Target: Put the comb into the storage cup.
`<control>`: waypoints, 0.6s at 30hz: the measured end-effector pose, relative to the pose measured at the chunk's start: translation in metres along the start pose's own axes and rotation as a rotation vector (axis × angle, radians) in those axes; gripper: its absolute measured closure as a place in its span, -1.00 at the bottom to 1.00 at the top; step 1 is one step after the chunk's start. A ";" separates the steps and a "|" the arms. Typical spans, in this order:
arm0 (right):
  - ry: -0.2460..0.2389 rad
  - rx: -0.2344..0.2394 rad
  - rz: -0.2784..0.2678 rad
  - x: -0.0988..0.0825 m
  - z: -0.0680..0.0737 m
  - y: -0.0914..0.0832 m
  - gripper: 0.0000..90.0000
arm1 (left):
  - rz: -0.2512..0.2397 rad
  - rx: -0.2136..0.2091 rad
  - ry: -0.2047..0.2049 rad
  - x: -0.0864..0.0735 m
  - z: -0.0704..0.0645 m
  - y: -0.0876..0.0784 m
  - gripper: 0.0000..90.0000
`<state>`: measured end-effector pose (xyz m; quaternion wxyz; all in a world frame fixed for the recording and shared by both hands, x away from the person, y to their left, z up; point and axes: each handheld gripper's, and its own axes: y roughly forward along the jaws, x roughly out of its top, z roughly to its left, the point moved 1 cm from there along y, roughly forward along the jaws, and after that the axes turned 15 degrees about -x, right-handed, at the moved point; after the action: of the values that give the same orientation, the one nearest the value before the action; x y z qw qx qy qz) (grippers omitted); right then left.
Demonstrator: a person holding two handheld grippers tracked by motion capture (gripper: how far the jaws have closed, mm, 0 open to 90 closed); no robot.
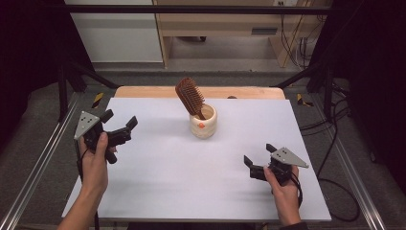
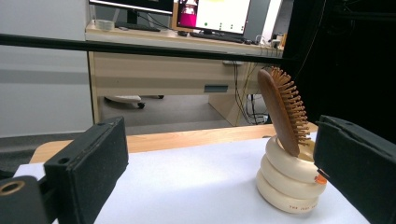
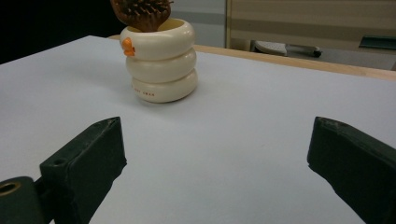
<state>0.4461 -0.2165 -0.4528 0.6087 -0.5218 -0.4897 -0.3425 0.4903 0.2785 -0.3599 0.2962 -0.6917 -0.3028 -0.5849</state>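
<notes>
My left tongs (image 1: 119,120) and right tongs (image 1: 258,153) stand wide, holding nothing. The hairbrush (image 1: 190,97) leans in the cream cup (image 1: 203,125) near the worktop's (image 1: 158,182) far edge.

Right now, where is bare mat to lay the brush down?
The white mat is bare between the left tool and right tool, in front of the cream cup. The only crowding is the hairbrush standing in that cup.

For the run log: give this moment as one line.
left gripper: open, empty | right gripper: open, empty | brown wooden hairbrush: leaning in cream ribbed ceramic cup | cup: upright on white table, apart from both grippers
</notes>
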 end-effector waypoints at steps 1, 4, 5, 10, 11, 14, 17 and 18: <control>-0.001 0.000 0.001 0.000 0.000 0.000 -0.89 | 0.001 0.000 0.004 0.001 0.000 -0.001 -0.93; 0.000 0.001 0.000 0.000 0.000 0.000 -0.89 | 0.002 0.003 0.019 0.001 -0.001 -0.005 -0.93; -0.003 0.001 -0.001 0.000 0.001 0.000 -0.89 | 0.005 0.002 0.027 0.001 -0.001 -0.006 -0.93; -0.004 0.002 -0.001 0.000 0.000 0.000 -0.89 | 0.010 0.002 0.043 0.000 -0.001 -0.014 -0.93; -0.004 0.002 -0.001 0.000 0.000 0.000 -0.89 | 0.008 0.002 0.040 0.000 0.000 -0.016 -0.93; -0.007 0.003 -0.004 0.000 0.000 0.000 -0.89 | 0.002 0.008 0.033 -0.002 0.003 -0.021 -0.93; -0.008 0.003 -0.004 0.000 0.000 -0.001 -0.89 | 0.001 0.013 0.024 -0.005 0.006 -0.025 -0.93; -0.008 0.004 -0.006 0.000 0.000 -0.001 -0.89 | 0.001 0.012 0.023 -0.006 0.006 -0.027 -0.93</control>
<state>0.4453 -0.2165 -0.4527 0.6067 -0.5206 -0.4944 -0.3412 0.4732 0.3001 -0.3653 0.3042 -0.6834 -0.3028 -0.5906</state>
